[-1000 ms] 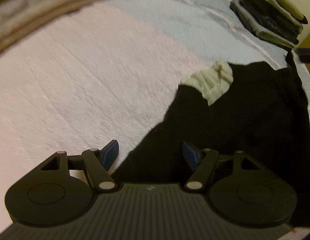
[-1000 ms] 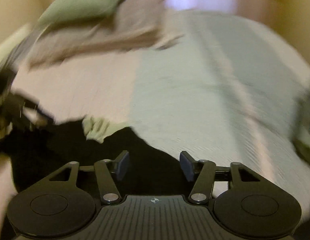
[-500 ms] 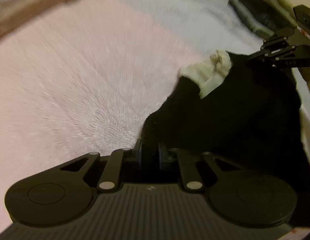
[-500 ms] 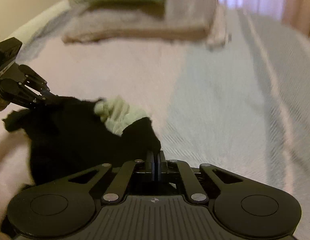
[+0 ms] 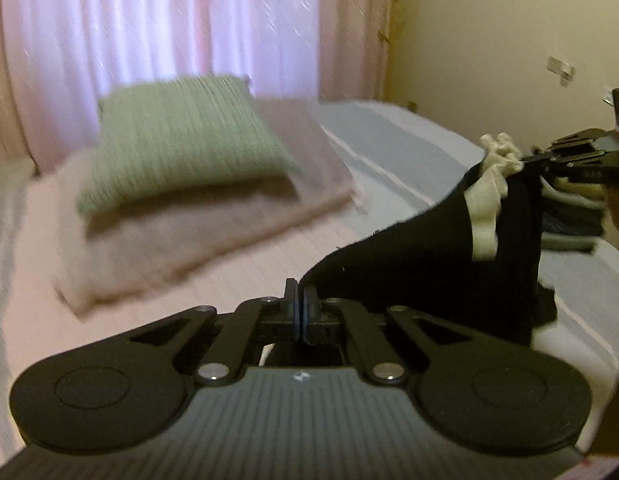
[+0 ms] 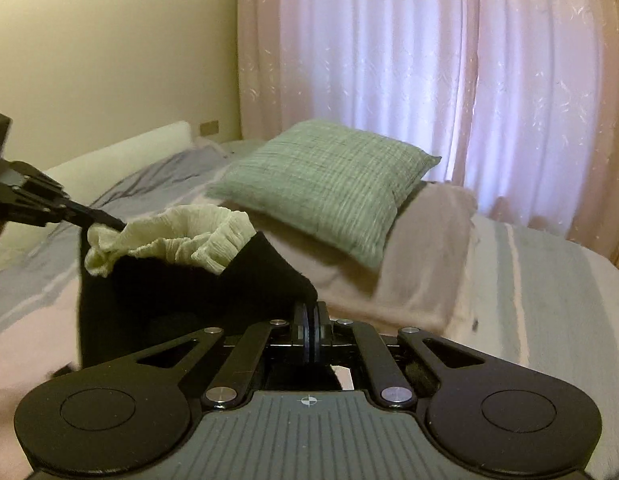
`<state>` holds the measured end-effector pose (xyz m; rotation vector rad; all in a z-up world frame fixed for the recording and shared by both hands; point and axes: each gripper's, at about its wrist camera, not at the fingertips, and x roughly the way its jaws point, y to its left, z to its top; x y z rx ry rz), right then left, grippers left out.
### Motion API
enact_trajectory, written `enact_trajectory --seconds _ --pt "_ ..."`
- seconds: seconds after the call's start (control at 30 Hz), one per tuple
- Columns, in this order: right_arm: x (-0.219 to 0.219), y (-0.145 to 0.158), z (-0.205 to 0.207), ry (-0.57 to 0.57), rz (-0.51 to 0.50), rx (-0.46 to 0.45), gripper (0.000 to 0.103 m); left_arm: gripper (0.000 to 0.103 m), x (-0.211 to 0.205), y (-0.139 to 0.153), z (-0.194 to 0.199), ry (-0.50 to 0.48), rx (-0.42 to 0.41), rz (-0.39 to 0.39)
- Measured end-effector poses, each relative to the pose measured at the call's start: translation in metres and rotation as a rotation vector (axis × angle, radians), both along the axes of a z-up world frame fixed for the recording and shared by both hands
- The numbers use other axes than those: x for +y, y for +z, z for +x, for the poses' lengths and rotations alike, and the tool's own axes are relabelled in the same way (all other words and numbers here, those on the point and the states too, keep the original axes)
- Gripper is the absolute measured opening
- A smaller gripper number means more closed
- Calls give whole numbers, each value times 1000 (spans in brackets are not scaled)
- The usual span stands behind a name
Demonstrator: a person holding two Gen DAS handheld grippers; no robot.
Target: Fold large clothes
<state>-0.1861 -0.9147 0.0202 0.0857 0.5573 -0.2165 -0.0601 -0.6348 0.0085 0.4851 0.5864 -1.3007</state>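
Two grippers held one black garment up off the bed, its cream ruffled collar bunched along the top edge. We had the left gripper pinching a corner of the dark cloth at lower centre of its frame, its jaws pressed together on the fabric. We had the right gripper clamped likewise on the opposite corner. The garment hung between them, right of centre in the left view and left of centre in the right view. Behind it lay a pink and pale blue striped bedspread, a folded beige blanket and a green cushion on top. Pink curtains filled the upper frame beside a cream wall.
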Motion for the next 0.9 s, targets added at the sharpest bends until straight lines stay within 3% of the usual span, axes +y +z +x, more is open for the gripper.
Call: enact_trajectory --seconds 0.1,0.17,0.23,0.33,0.47,0.6,0.7,0.77,0.9 --pt "-48 -50 69 -42 18 51 6 2 -51 -13 47 55 -50 16" --pt "-64 -87 94 -129 -15 84 30 12 -85 -47 81 129 -25 53" --pt "-68 -113 98 -182 57 103 33 19 -105 -84 110 250 -38 40" --pt "-48 -144 66 -185 159 129 36 19 -101 -133 133 369 44 80" --pt "-4 -181 1 -198 308 236 40 21 -51 -190 100 344 110 185" --pt "58 -200 -54 -172 416 314 49 22 5 -240 50 358 262 279" --pt "105 -205 -68 -84 389 359 52 27 38 -257 14 351 338 294" --pt "134 -208 -67 -4 318 384 53 31 51 -264 -10 339 380 290" --pt "190 -213 -51 169 230 380 53 31 60 -277 -49 303 368 318"
